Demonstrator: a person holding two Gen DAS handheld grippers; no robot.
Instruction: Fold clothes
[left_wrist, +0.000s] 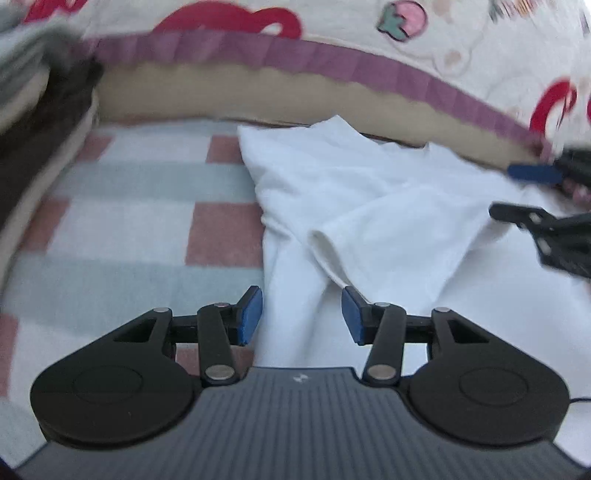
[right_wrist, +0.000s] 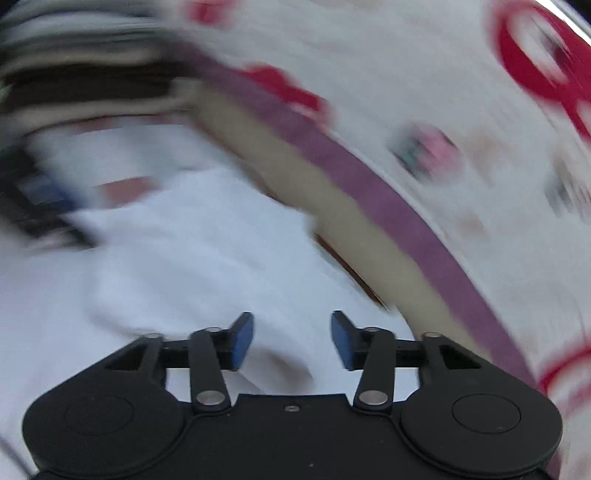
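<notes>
That rumpled white cotton shirt (left_wrist: 388, 206) looks light and floppy, so I'd pinch the sleeve cuff at 12 o'clock of the spread, empty left tongs (left_wrist: 302, 316); right tongs (right_wrist: 292, 341) also spread.

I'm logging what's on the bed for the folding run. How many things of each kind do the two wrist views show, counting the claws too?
White garment: 1
Checked blanket: 1
Printed quilt with purple trim: 1
Claws: 2, left claw and right claw, both open with nothing between the pads
Total: 5
</notes>
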